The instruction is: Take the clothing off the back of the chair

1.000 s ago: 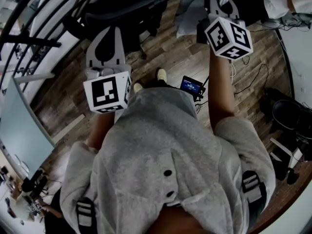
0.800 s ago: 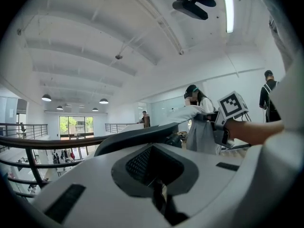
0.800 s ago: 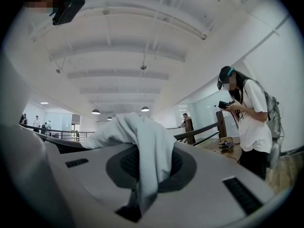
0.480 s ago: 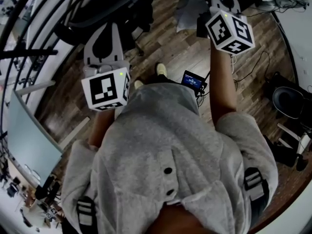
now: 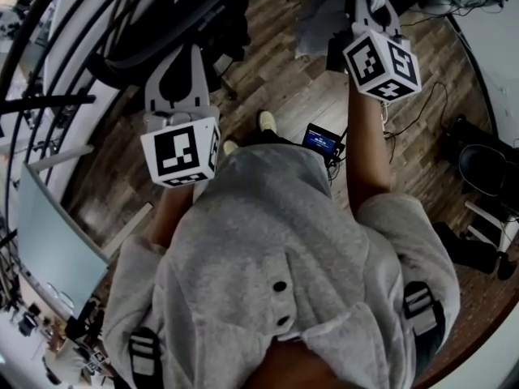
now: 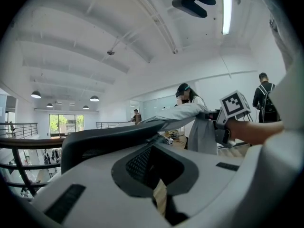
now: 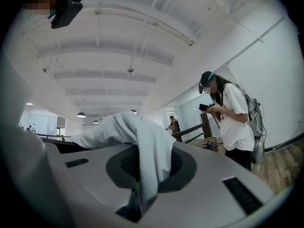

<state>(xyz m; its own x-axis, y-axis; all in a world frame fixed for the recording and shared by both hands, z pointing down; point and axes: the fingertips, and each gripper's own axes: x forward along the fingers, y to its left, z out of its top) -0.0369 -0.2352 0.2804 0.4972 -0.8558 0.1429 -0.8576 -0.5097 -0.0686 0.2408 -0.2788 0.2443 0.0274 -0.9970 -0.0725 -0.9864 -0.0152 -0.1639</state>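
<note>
Grey clothing (image 7: 149, 156) edge in right claw (image 7: 137, 205)

- a wooden plank floor (image 5: 284, 87) runs under everything in the head view, its boards brown and streaked.
- two pale shoes stand on it side by side, one (image 5: 267, 122) further up and one (image 5: 229, 146) nearer the grey-clad body.
- a small device with a lit blue screen (image 5: 321, 143) lies just right of the shoes.
- thin dark cables (image 5: 413, 120) loop across the boards to the right.
- a dark office chair (image 5: 186, 23) stands at the top left, its base lost in shadow.
- a dark round object (image 5: 485, 168) sits near the right edge, too dim to name.
- in the right gripper view, a strip of the same floor (image 7: 280, 165) shows at the right, and a person (image 7: 235, 122) stands there.
</note>
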